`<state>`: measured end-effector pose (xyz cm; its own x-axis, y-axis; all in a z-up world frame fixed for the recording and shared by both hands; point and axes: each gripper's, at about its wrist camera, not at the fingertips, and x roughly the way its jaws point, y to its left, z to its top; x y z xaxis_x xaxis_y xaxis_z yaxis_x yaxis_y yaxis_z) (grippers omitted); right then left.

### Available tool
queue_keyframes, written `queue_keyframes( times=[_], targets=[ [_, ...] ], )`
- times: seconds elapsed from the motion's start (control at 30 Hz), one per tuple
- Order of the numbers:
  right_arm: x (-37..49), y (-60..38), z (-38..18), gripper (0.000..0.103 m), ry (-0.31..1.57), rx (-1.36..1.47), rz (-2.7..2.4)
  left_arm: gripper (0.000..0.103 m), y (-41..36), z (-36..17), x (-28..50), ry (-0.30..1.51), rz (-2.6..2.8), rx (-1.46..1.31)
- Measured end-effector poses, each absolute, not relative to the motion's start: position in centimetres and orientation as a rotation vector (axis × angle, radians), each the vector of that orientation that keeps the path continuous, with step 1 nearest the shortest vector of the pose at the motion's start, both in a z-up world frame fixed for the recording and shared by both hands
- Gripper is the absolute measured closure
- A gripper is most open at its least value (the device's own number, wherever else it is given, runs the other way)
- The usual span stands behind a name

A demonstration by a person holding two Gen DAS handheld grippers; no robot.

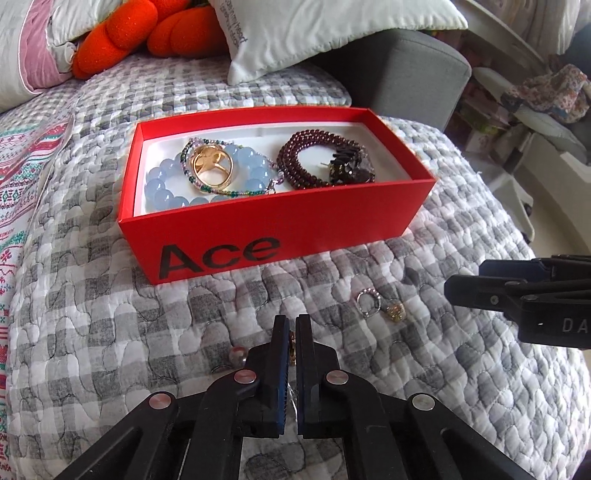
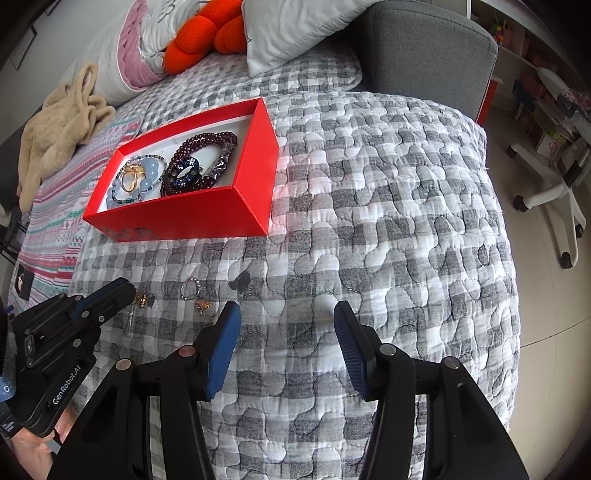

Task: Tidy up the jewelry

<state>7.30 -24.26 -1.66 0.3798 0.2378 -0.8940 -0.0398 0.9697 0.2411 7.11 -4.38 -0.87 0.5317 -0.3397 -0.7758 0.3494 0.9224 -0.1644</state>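
Note:
A red "Ace" box (image 1: 258,229) sits on the quilt and holds blue beads (image 1: 166,184), a gold ring (image 1: 212,164) and a dark red bead bracelet (image 1: 314,158); it also shows in the right wrist view (image 2: 207,210). My left gripper (image 1: 292,334) is shut on a small gold piece of jewelry (image 1: 292,345) just above the quilt; it appears in the right wrist view (image 2: 127,293). A silver beaded ring (image 1: 368,302) and a gold earring (image 1: 394,312) lie loose on the quilt to its right. My right gripper (image 2: 287,314) is open and empty.
A grey checked quilt (image 2: 388,221) covers the bed. Pillows (image 1: 314,33) and an orange plush (image 1: 147,33) lie behind the box. A small clear bead (image 1: 236,354) lies left of the left gripper. A beige cloth (image 2: 59,122) lies far left. The bed edge drops off at right.

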Motion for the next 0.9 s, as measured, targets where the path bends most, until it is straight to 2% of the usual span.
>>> queue_keyframes(
  times=[0.47, 0.6, 0.73, 0.87, 0.9],
  targets=[
    [8.6, -21.7, -2.2, 0.049, 1.189, 0.258, 0.273, 0.103, -1.9, 0.9, 7.1, 0.914, -0.437, -0.138],
    [8.9, -20.5, -2.4, 0.067, 1.2, 0.277, 0.318, 0.103, -0.9, 0.8, 7.3, 0.926, -0.434, -0.17],
    [9.2, -18.9, -2.8, 0.075, 1.209, 0.241, 0.331, 0.103, -0.2, 0.8, 7.4, 0.937, -0.436, -0.202],
    [9.5, -17.7, -2.9, 0.091, 1.198, 0.161, 0.301, 0.103, 0.1, 0.4, 7.5, 0.958, -0.449, -0.218],
    [9.5, -17.5, -2.9, 0.091, 1.198, 0.152, 0.3, 0.103, 0.1, 0.3, 7.5, 0.966, -0.458, -0.222]
  ],
)
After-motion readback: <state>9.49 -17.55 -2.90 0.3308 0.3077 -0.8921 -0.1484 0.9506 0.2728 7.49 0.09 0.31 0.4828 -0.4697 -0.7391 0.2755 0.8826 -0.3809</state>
